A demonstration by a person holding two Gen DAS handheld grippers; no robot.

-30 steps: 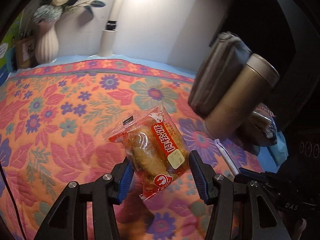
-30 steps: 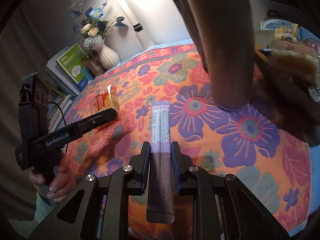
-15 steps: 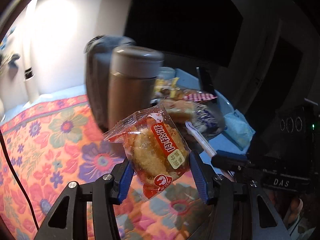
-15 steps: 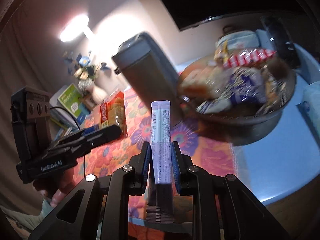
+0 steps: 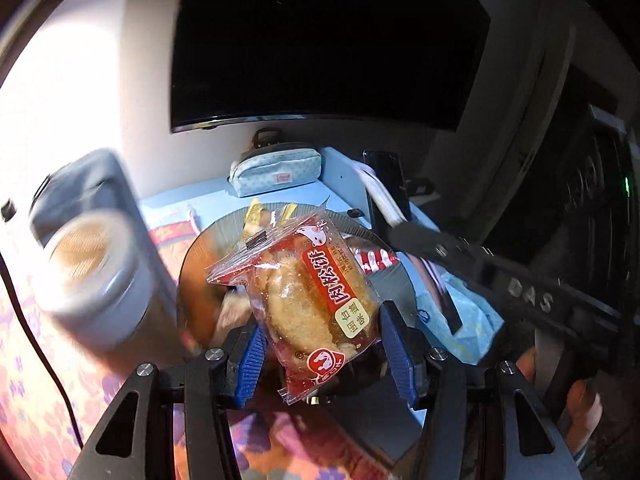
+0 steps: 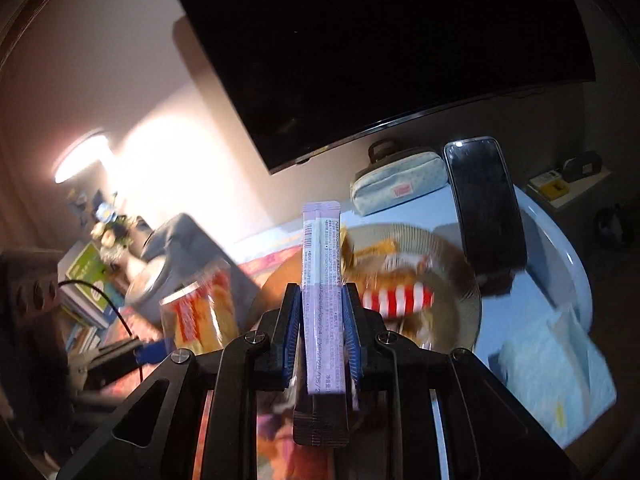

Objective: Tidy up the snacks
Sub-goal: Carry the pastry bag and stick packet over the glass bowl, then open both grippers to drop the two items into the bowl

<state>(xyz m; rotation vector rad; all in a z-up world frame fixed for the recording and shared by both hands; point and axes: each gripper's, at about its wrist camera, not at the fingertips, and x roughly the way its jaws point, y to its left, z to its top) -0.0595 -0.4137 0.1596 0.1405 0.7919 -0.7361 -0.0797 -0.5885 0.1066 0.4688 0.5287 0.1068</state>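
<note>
Left tongs (image 5: pixel 320 354): closed on the meat-floss cake packet (image 5: pixel 308 304), blue pads pressing its lower sides; the packet stands tilted, clear wrapper with red label, lifted off any surface.
Right tongs (image 6: pixel 322 330): clamped tight on the purple stick sachet (image 6: pixel 322 280), which stands upright between the pads, its top edge well above them and its lower end hanging below.
Cake packet position: over the near part of the snack bowl (image 5: pixel 192 264), in front of the snacks already in it.
Sachet position: in front of the same snack bowl (image 6: pixel 464 280) in the right wrist view, above its near rim.
Bowl contents: a red-and-white striped wrapper (image 6: pixel 400 300) and yellow packets (image 5: pixel 256 216), blurred.
Left of bowl: a thermos (image 5: pixel 96 280) with a grey pouch (image 5: pixel 88 188) behind it, on the flowered cloth (image 5: pixel 24 360).
Behind bowl: a pale dotted pencil case (image 6: pixel 400 186) on the blue tabletop (image 6: pixel 556 240), a black phone (image 6: pixel 484 204) beside it.
Right of bowl: a light blue tissue pack (image 6: pixel 556 356).
Background: a dark monitor (image 6: pixel 380 40) on the wall.
</note>
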